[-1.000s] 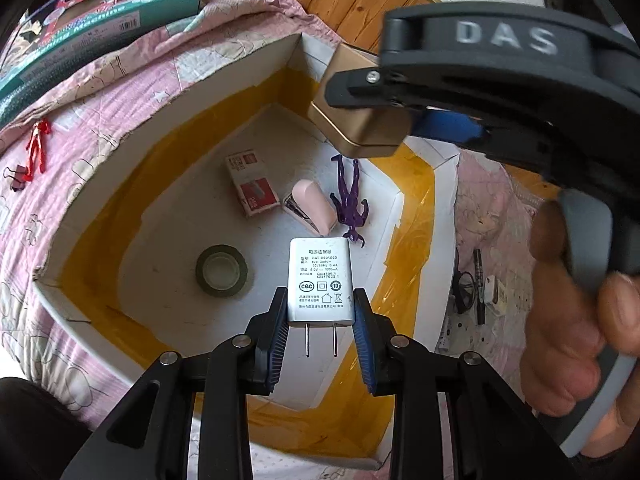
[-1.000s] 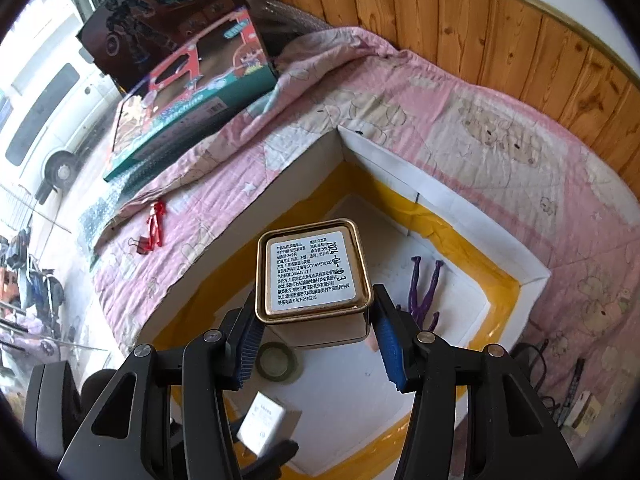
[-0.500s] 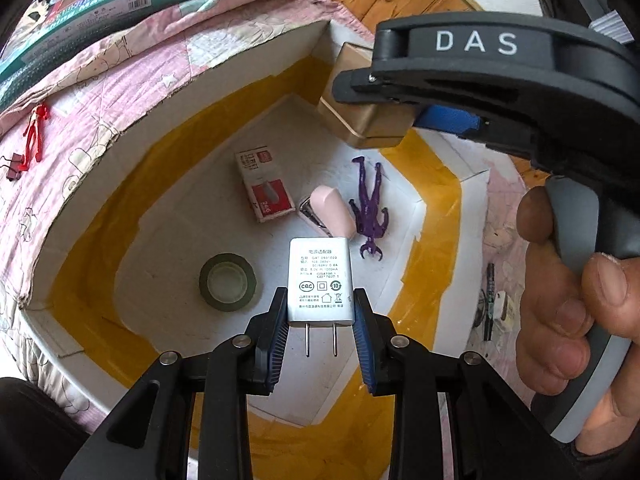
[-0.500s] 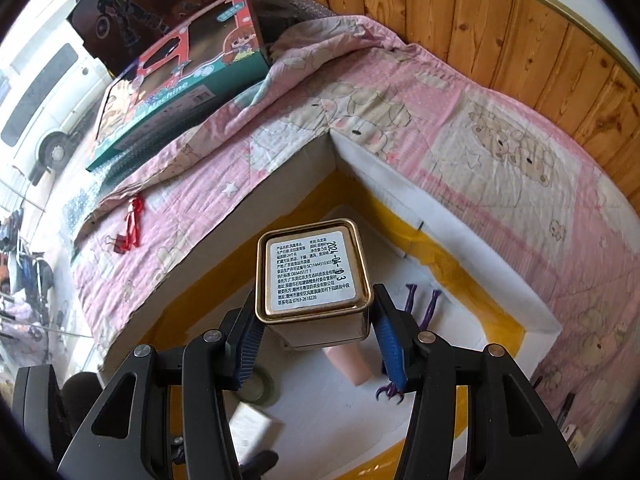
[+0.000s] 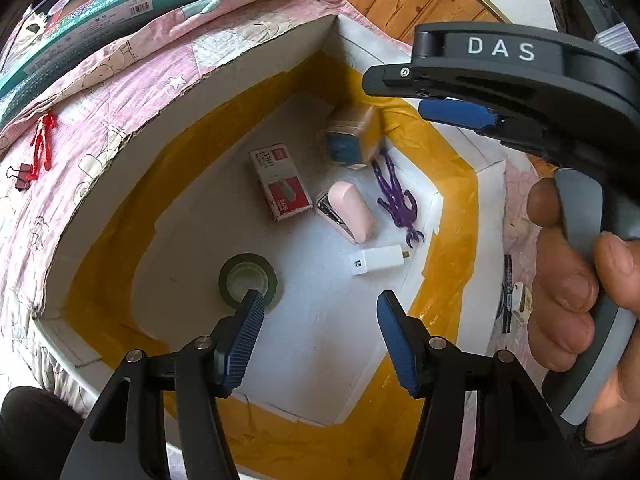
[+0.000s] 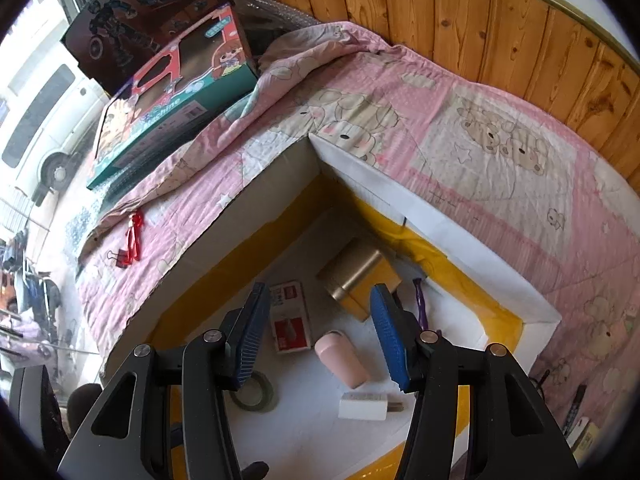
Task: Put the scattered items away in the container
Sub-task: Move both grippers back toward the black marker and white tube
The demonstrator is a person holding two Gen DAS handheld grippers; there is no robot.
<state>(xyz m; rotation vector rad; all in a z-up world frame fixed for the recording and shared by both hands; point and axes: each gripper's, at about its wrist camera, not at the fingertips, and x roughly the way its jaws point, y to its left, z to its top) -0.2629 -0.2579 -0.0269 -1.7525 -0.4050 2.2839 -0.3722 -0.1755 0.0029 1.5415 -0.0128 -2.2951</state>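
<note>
The left gripper (image 5: 320, 328) is spread wide and holds nothing; it hangs over the near part of the box (image 5: 120, 152). The right gripper (image 6: 316, 332) is also spread and empty, above the middle of the same box, and in the left wrist view a hand (image 5: 576, 280) is closed around its handle.

Below the left gripper, the white charger (image 5: 378, 260) lies flat on the box floor, near the pink stapler (image 5: 348, 210). The gold tin (image 6: 358, 276) is in the far corner of the box; it looks tilted and a little blurred, so I cannot tell if it has come to rest. A roll of tape (image 5: 248, 280), a red and white staple box (image 5: 280, 186) and a purple figure (image 5: 396, 196) are in the box too.

I judge that both items are now released, so the step in hand is to go away and fetch more. On the pink blanket (image 6: 460, 120), beside the left wall of the box, a red figure (image 6: 134, 236) and a binder clip (image 6: 116, 258) are not yet tidied. To do it well, lift both grippers straight up first, so the fingers do not catch the box wall. Keep them spread while moving. The red figure is thin and lies on soft cloth, so come down steeply and close on its body, without pinching the blanket.
</note>
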